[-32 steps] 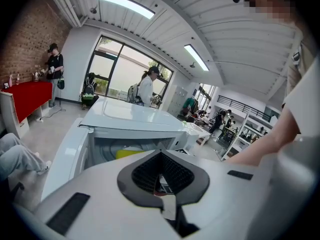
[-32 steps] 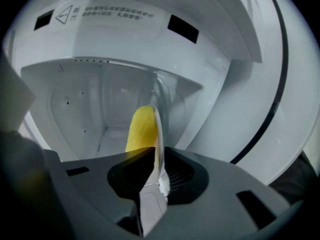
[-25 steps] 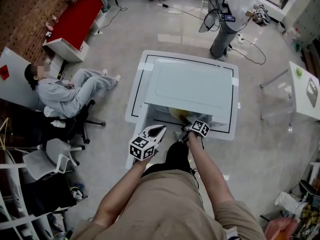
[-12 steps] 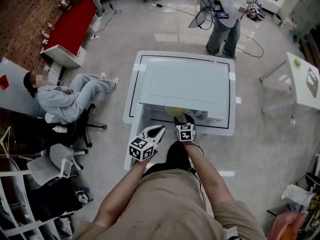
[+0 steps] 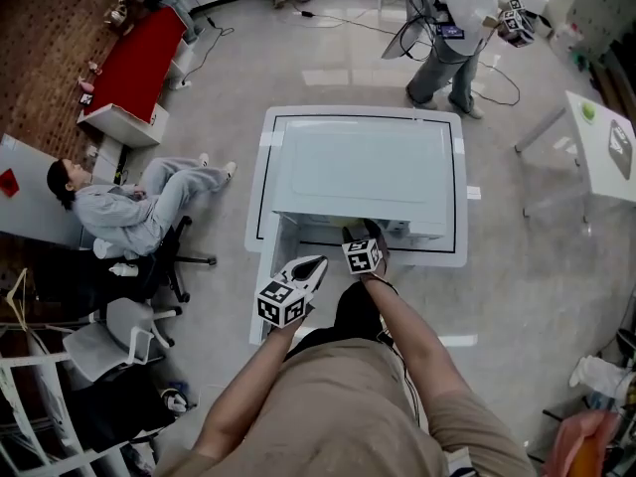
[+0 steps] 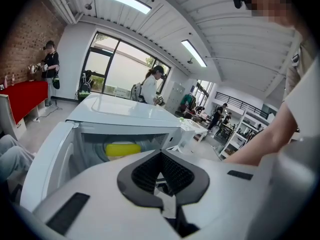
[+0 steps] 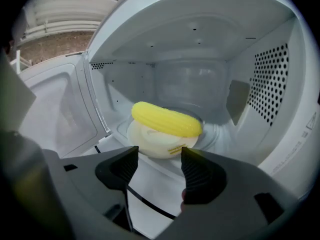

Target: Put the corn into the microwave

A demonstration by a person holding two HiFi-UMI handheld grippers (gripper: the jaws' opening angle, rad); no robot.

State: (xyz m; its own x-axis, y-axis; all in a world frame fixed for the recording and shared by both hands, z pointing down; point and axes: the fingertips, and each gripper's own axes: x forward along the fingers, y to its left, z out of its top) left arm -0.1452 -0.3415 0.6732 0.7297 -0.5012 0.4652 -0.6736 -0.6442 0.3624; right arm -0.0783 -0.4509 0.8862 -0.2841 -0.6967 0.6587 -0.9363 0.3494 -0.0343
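A yellow corn cob [image 7: 166, 119] lies on a cream plate [image 7: 159, 144] on the turntable inside the white microwave [image 5: 363, 172]; it also shows in the left gripper view as the corn [image 6: 123, 149]. The microwave door [image 7: 60, 114] stands swung open to the left. My right gripper [image 7: 159, 164] is at the mouth of the oven, open, nothing between its fingers, the corn a little beyond them. In the head view the right gripper [image 5: 360, 238] sits at the opening. My left gripper [image 5: 314, 264] hangs back by the door, jaws together and empty; the left gripper [image 6: 161, 156] points at the oven.
The microwave stands on a white table [image 5: 260, 177] with a black border line. A person sits on the floor [image 5: 129, 192] at the left beside office chairs [image 5: 119, 316]. Another person [image 5: 452, 18] stands beyond the table. A second white table [image 5: 601, 147] is at the right.
The right gripper's marker cube has rolled round at the microwave opening. The plate that showed at the opening in the head view is now hidden. The left gripper has stayed put.
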